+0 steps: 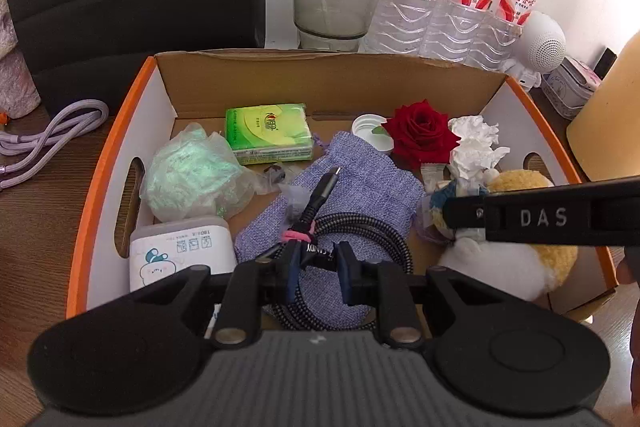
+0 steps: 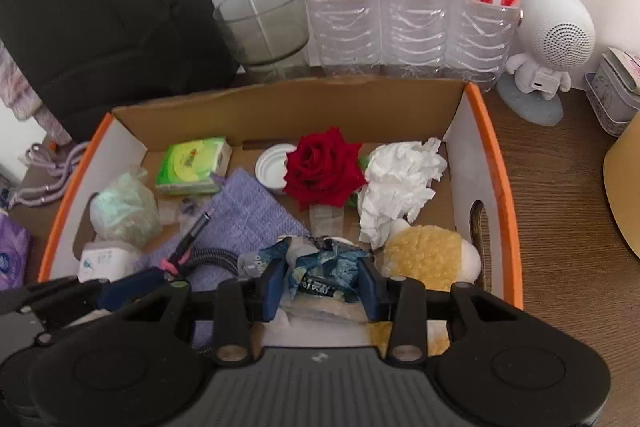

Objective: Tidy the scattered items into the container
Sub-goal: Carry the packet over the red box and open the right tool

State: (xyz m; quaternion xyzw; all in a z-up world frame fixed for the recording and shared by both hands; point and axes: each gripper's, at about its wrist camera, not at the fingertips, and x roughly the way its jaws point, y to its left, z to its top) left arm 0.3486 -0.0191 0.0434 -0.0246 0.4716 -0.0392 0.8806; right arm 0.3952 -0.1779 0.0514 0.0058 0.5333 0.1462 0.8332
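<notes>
Left gripper [image 1: 316,267] jaws pinch a coiled cable [image 1: 352,227]; right gripper [image 2: 322,285] jaws pinch a blue wrapper [image 2: 320,267], over the box [image 1: 120,131].

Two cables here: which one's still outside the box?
The lilac cable, lying on the table left of the orange-rimmed box. The black braided cable is over the box, in the left tongs.
</notes>
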